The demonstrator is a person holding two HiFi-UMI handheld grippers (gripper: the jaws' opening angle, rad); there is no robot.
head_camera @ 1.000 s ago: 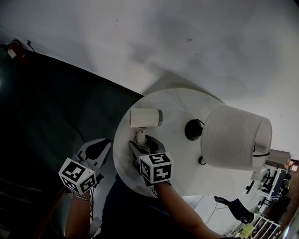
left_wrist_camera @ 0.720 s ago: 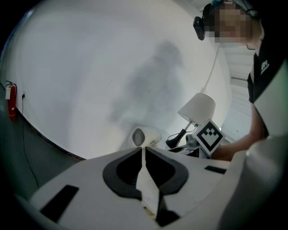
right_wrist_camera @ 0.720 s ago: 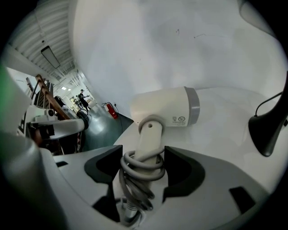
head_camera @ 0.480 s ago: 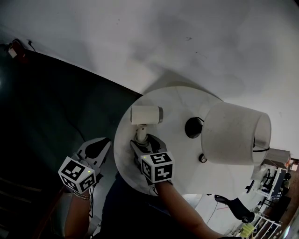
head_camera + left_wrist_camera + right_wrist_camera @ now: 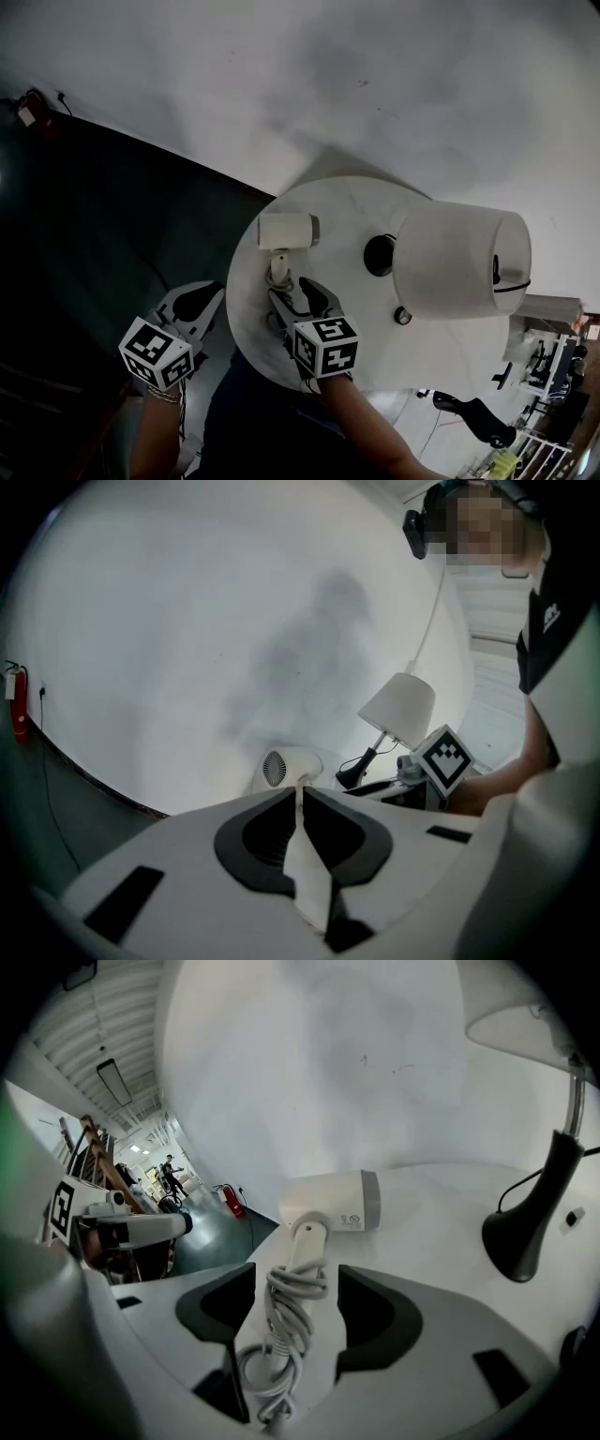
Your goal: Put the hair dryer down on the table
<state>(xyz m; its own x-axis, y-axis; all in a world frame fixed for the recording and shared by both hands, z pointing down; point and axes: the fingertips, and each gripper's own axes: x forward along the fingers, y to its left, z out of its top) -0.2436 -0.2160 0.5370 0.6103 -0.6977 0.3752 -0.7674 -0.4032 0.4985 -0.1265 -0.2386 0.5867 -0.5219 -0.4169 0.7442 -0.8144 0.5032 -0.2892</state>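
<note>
The white hair dryer (image 5: 287, 231) lies on its side on the round white table (image 5: 441, 352), near the table's left edge. Its handle, wrapped in its grey cord (image 5: 289, 1309), points back toward me. My right gripper (image 5: 295, 292) is open. Its jaws stand on either side of the handle (image 5: 306, 1241) with a gap on both sides, not touching it. My left gripper (image 5: 200, 298) hangs off the table's left edge, shut with nothing in it. From the left gripper view the hair dryer (image 5: 284, 767) shows beyond the shut left gripper (image 5: 300, 797).
A table lamp with a large white shade (image 5: 459, 261) and black base (image 5: 379, 255) stands right of the hair dryer; the base (image 5: 525, 1227) is close on the right. A small dark knob (image 5: 402, 315) lies on the table. Dark green floor (image 5: 84, 234) lies left.
My right gripper has opened and drawn back a little from the hair dryer's handle. The hair dryer stays lying on the table. The left gripper has not moved.
</note>
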